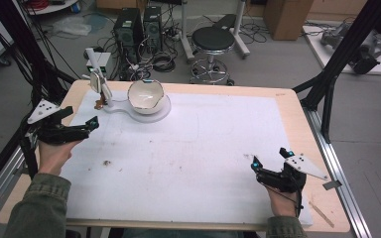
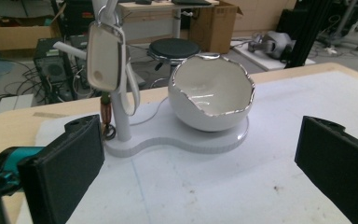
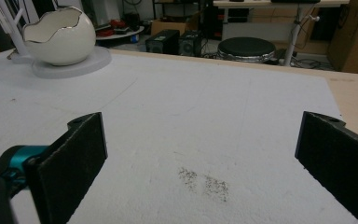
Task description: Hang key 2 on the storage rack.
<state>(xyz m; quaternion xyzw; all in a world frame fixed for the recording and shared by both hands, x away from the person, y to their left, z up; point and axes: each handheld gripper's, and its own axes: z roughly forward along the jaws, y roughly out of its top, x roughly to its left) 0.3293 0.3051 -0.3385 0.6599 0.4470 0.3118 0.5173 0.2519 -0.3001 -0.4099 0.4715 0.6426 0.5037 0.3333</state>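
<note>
Left hand-held gripper (image 1: pixel 92 124) agape, facing upright eggshell bowl (image 1: pixel 146 95).

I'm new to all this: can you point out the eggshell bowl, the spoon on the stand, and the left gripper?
eggshell bowl (image 2: pixel 212 100), left gripper view, inner wall.
spoon (image 2: pixel 103 58), left gripper view, back of its scoop.
left gripper (image 1: pixel 95 121), high view, between its fingertips.

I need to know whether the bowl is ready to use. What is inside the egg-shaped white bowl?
The egg-shaped white bowl looks empty: the left gripper view shows bare glossy inner wall. Its near rim hides the very bottom. It stands on a white base.
</note>
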